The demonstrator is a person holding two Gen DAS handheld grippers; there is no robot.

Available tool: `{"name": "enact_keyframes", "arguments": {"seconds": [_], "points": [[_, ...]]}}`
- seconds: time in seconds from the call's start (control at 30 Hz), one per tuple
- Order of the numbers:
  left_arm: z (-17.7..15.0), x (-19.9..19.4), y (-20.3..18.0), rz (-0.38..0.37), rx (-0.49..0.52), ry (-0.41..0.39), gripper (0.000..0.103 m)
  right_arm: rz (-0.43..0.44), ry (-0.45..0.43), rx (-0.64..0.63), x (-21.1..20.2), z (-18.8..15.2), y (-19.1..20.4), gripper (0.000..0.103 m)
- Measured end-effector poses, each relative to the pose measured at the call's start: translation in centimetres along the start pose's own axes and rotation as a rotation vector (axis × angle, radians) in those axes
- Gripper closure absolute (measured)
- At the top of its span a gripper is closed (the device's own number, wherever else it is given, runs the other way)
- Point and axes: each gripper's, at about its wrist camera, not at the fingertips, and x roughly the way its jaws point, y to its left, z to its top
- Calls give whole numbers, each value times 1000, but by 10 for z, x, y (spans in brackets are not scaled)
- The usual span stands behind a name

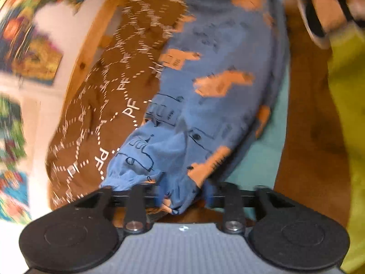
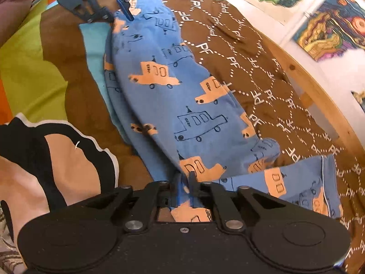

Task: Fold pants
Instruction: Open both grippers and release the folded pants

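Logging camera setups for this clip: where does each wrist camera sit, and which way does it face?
Left wrist: on the left gripper, looking along the blue pants printed with orange cars; its open jaws show.
Right wrist: on the right gripper, facing back along them; its jaws pinch them, left gripper beyond.
Shared: the pants, brown patterned bedspread.

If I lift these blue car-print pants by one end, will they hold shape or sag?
Likely sag: the blue car-print cotton pants already bunch and wrinkle at the right claw. Probably light, being thin. They may drag on the brown patterned bedspread.
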Motion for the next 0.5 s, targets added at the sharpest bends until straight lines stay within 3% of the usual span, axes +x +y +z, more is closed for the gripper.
{"name": "enact_keyframes", "arguments": {"seconds": [0.07,0.1,0.17,0.27,0.37,0.5], "points": [[4,-9,14,-49,-132,-21,28,-8,3,35,-4,-2,-6,73],[6,-13,20,-72,-202,-34,26,-11,3,64,-6,-4,-11,61],[15,-18,28,-107,-338,-64,24,-20,4,130,-14,-8,-20,46],[39,-20,25,-149,-516,-140,22,-41,-2,204,-23,-15,-30,45],[73,-15,8,-212,-601,-227,21,-89,10,246,-30,-23,-37,44],[119,-3,-21,-276,-661,-304,21,-192,47,331,-41,-38,-55,18]]}}
